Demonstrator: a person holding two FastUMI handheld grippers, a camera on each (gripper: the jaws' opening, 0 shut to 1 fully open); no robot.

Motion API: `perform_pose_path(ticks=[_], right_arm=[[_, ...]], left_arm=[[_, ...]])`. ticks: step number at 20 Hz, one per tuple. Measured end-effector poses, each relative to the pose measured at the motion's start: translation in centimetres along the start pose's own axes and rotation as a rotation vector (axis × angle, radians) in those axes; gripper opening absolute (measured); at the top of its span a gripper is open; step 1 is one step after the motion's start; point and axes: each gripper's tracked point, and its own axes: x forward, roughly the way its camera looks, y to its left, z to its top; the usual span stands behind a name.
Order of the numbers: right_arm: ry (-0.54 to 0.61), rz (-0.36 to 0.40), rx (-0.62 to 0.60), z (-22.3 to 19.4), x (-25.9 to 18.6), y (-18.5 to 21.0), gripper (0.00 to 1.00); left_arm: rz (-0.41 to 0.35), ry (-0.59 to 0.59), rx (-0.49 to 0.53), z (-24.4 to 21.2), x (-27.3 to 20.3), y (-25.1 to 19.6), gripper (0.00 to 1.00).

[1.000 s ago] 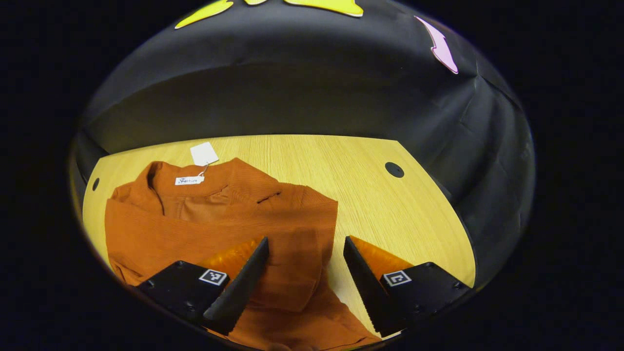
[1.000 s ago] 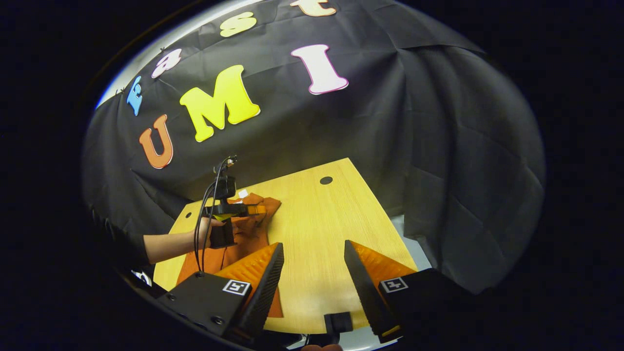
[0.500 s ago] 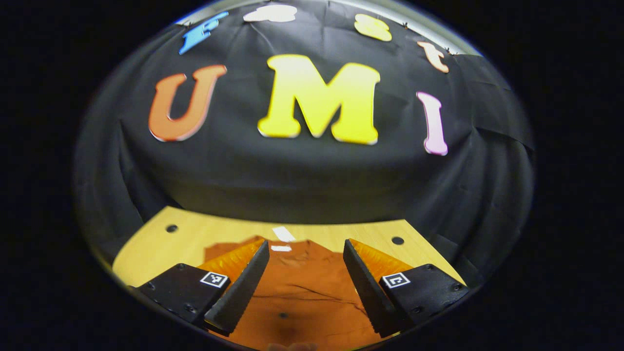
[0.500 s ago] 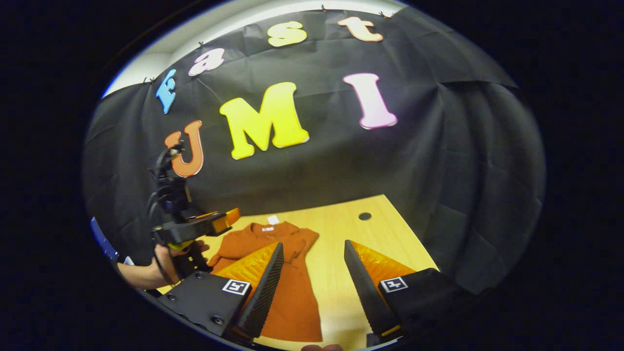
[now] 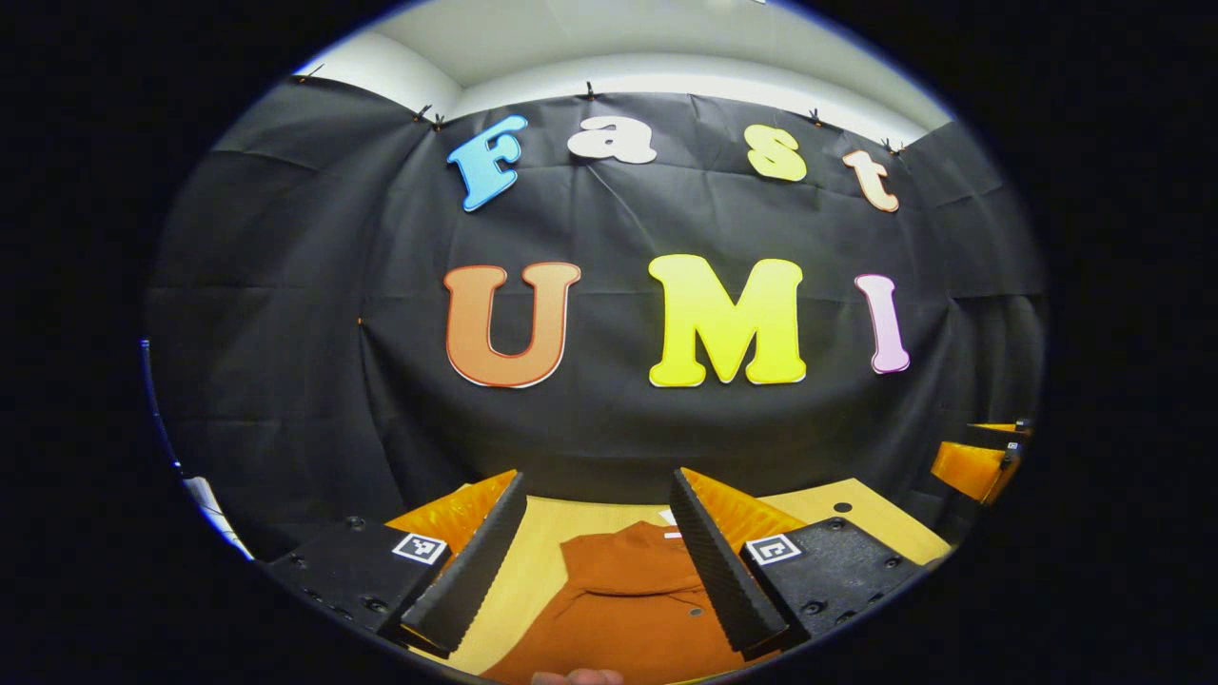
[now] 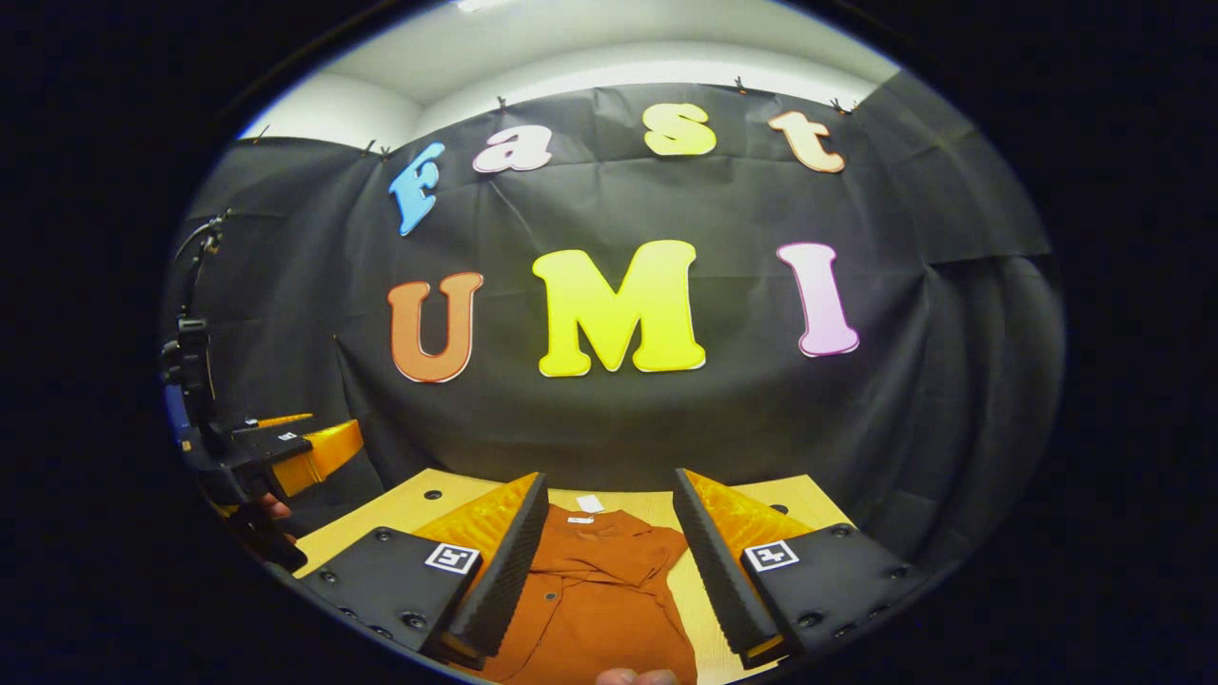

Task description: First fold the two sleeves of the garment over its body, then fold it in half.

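The rust-orange garment (image 6: pixel 595 590) is lying flat on the wooden table (image 6: pixel 404 509), its collar and a white tag (image 6: pixel 590 503) pointing toward the far edge, its body running back toward the near edge. In the right gripper view it is looking narrow, with cloth lapped across the chest, so the sleeves may already be lying over the body; its lower part is running out of sight at the near edge, so whether it is halved I cannot tell.

The left gripper (image 5: pixel 595 561) is hovering above the table with its jaws spread wide and nothing between them, looking down over the collar end (image 5: pixel 623 595). The right gripper (image 6: pixel 609 571) is hanging likewise, jaws apart and gripping nothing.

The cloth is looking thin, soft and light, so it is likely sagging and sliding on the smooth wood when lifted. A pinch at an outer edge or corner of a layer, taking all the layers together, is looking the safest hold, with both grippers sharing the width so the fold is staying square
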Motion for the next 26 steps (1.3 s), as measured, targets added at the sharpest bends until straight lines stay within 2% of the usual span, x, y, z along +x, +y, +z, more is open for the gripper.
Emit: perform_pose_path(ticks=[2, 3, 5, 6, 7, 11, 13, 14, 17, 20, 23, 26], right_arm=[[0.046, 0.010, 0.006, -1.5, -0.4, 1.0, 0.85], [0.077, 0.011, 0.022, -2.6, -0.7, 1.1, 0.89], [0.140, -0.013, 0.026, -4.9, -1.5, 0.1, 0.89], [0.175, -0.029, 0.021, -6.3, -2.0, -0.8, 0.88], [0.211, -0.043, 0.019, -7.7, -2.5, -1.7, 0.88], [0.382, -0.077, -0.002, -14.2, -5.5, -6.1, 0.89], [0.453, -0.022, 0.049, -17.1, -7.2, -6.8, 0.89], [0.489, -0.021, 0.075, -18.8, -8.0, -7.5, 0.89], [0.626, -0.072, 0.074, -24.8, -10.7, -10.7, 0.89], [0.727, -0.104, 0.120, -29.1, -12.7, -12.2, 0.89], [0.799, -0.115, 0.124, -31.7, -13.8, -12.9, 0.89], [0.839, -0.127, 0.126, -33.0, -13.8, -13.2, 0.89]], left_arm=[[-0.019, 0.024, -0.024, -1.2, -0.7, 1.3, 0.98], [-0.035, 0.051, -0.045, -2.3, -0.9, 1.7, 0.98], [-0.105, 0.125, -0.083, -5.4, -1.4, 1.8, 0.98], [-0.135, 0.161, -0.093, -7.1, -1.6, 2.0, 0.89], [-0.161, 0.215, -0.092, -9.4, -2.0, 2.6, 1.00], [-0.228, 0.442, -0.062, -17.9, -4.4, 5.5, 0.98], [-0.285, 0.592, -0.099, -22.5, -6.8, 6.5, 0.99], [-0.289, 0.685, -0.111, -25.2, -8.3, 7.4, 0.99], [-0.283, 0.864, -0.190, -30.8, -11.9, 10.0, 0.99], [-0.314, 0.992, -0.290, -33.3, -14.7, 10.3, 0.99], [-0.300, 1.026, -0.343, -34.7, -14.1, 11.2, 0.98], [-0.324, 1.069, -0.419, -35.2, -14.4, 10.9, 0.98]])
